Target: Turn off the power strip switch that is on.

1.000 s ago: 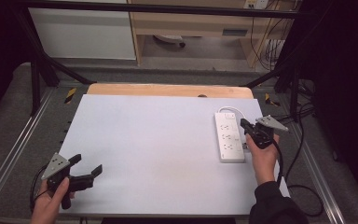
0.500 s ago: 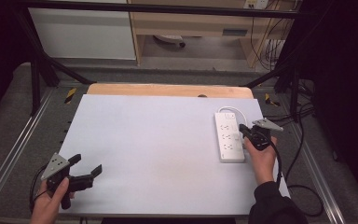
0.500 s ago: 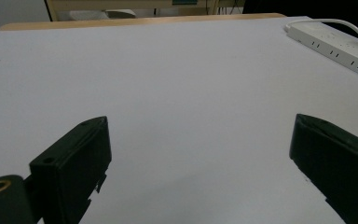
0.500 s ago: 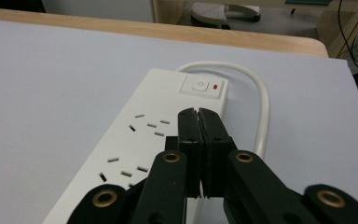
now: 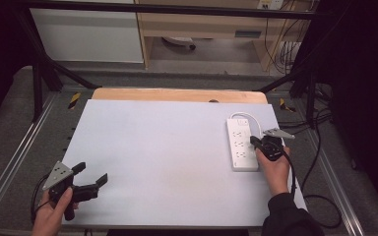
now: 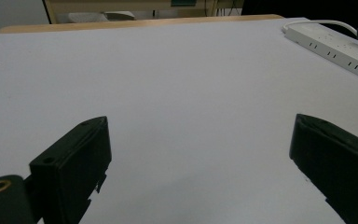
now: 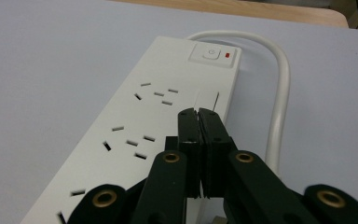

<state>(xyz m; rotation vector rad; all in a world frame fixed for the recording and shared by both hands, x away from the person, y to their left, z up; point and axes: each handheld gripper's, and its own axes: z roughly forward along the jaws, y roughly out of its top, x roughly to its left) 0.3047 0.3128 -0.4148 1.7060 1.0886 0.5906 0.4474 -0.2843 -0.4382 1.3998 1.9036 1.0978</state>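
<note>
Change since a second ago: right gripper (image 5: 254, 141) is seen nudged slightly lower over the power strip (image 5: 241, 145); left gripper (image 5: 89, 177) is unchanged.
Power strip: laid flat near the right edge of the table (image 5: 167, 147), its white cable (image 7: 279, 93) looped behind the switch end.
Right gripper: jaws clenched on nothing, tips held together just above the strip, short of the rocker switch (image 7: 213, 55); probably kept shut so that one narrow point is formed for pressing.
Switch: red indicator (image 7: 228, 56) beside it, not yet touched.
Left gripper: jaws released and wide, parked well apart from the strip, kept clear as unneeded.
</note>
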